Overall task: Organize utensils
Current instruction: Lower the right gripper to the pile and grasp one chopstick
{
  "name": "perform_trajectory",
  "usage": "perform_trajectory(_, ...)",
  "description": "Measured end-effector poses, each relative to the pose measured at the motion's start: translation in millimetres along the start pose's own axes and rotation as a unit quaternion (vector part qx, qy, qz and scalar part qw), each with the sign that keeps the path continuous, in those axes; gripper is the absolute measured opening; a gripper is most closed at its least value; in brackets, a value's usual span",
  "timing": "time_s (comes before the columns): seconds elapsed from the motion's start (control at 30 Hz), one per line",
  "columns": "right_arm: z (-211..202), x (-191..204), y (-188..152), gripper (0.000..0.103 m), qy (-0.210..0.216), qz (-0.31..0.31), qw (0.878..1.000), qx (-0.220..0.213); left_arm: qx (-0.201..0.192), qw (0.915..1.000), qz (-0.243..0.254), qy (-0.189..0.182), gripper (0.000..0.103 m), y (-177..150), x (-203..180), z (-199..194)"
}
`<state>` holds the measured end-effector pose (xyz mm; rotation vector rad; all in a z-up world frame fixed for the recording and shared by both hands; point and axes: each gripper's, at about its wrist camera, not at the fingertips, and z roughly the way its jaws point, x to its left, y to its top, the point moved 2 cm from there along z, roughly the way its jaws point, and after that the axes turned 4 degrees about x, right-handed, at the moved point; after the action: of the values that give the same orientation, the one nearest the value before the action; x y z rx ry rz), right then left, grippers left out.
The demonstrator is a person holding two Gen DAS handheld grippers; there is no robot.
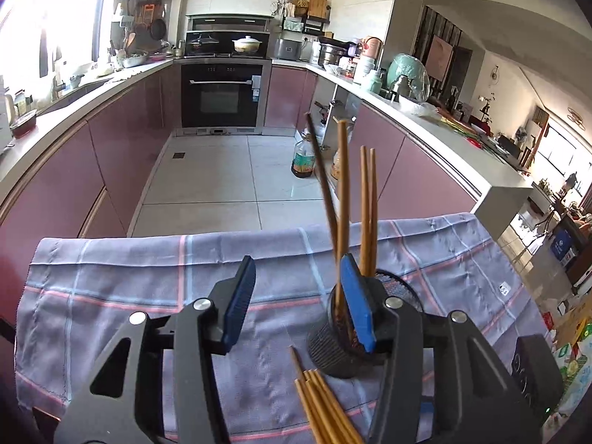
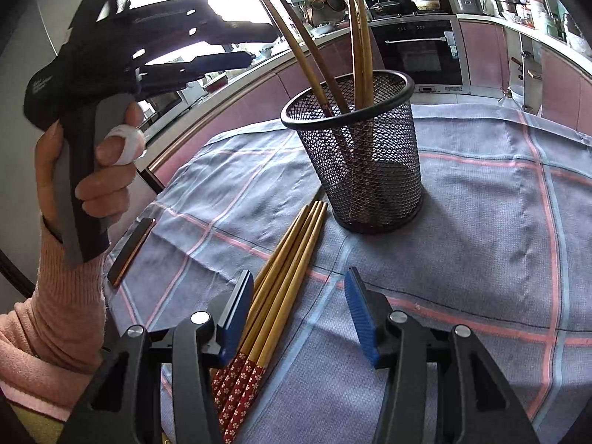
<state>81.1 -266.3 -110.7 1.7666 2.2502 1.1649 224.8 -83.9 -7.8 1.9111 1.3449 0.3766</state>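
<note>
Checked cloth point(image 2: 481, 222) spread over a small table, kitchen counters and an oven point(image 1: 221, 98) behind.

Black mesh holder point(image 2: 360, 155) stands upright near the middle of the cloth. Four chopsticks in it point(image 2: 364, 37), leaning at different angles, tips up above the rim (one of them darker than the rest).

A bundle of loose chopsticks point(image 2: 285, 259) lies flat on the cloth just in front of the holder, side by side, patterned red ends toward the person, plain ends pointing at the holder's base.

Left gripper point(image 1: 296, 303): held above the table to the left of the holder, a hand point(image 2: 92, 170) in a pink sleeve around its grip. Jaws parted, nothing between them; from its own camera the right finger overlaps the holder, contact unclear.

Right gripper point(image 2: 299, 314): low over the cloth, jaws spread apart, not clamped. The loose bundle runs along the inner side of its left finger; the pads do not press on it.

A thin dark slab point(image 2: 131, 251) with a coppery edge lies on the cloth's left margin.
</note>
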Motion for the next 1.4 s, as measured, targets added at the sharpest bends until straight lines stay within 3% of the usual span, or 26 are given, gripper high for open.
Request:
perform_trajectory(0.07, 4.8, 0.8, 0.8, 0.048, -0.011, -0.002, 1.0, 0.006, -0.001, 1.0, -0.002, 0.001, 0.051, -8.1, 4.6, -4.5)
perform_trajectory(0.2, 12.7, 3.7, 2.0, 0.035, -0.023, -0.008, 1.0, 0.019, 0.0, 0.9999, -0.009, 0.006, 0.053, -32.9, 19.6, -14.6)
perform_trajectory(0.33, 20.2, 7.7, 2.4, 0.032, -0.033, -0.016, 0.999, 0.03, 0.013, 0.9996, -0.02, 0.012, 0.053, -67.9, 31.2, -17.6)
perform_trajectory(0.4, 25.2, 9.1, 3.2, 0.024, -0.039, -0.02, 0.998, 0.037, 0.025, 0.9992, -0.028, 0.012, 0.053, -85.1, 37.4, -15.6)
perform_trajectory(0.6, 38.3, 13.4, 7.4, 0.022, -0.054, -0.029, 0.997, 0.056, 0.048, 0.9979, -0.041, 0.013, 0.053, -125.9, 48.0, -11.9)
perform_trajectory(0.83, 38.6, 17.9, 8.5, 0.02, -0.086, -0.045, 0.993, 0.068, 0.059, 0.9975, -0.036, 0.011, 0.053, -137.0, 46.6, -10.6)
perform_trajectory(0.97, 40.3, 21.0, 5.5, 0.01, -0.103, -0.054, 0.99, 0.076, 0.062, 0.9977, -0.027, 0.006, 0.053, -140.7, 39.6, -10.8)
perform_trajectory(1.4, 55.1, 26.6, 20.5, 0.008, -0.122, -0.074, 0.986, 0.081, 0.072, 0.9973, -0.014, -0.001, 0.053, -142.6, 30.2, -8.0)
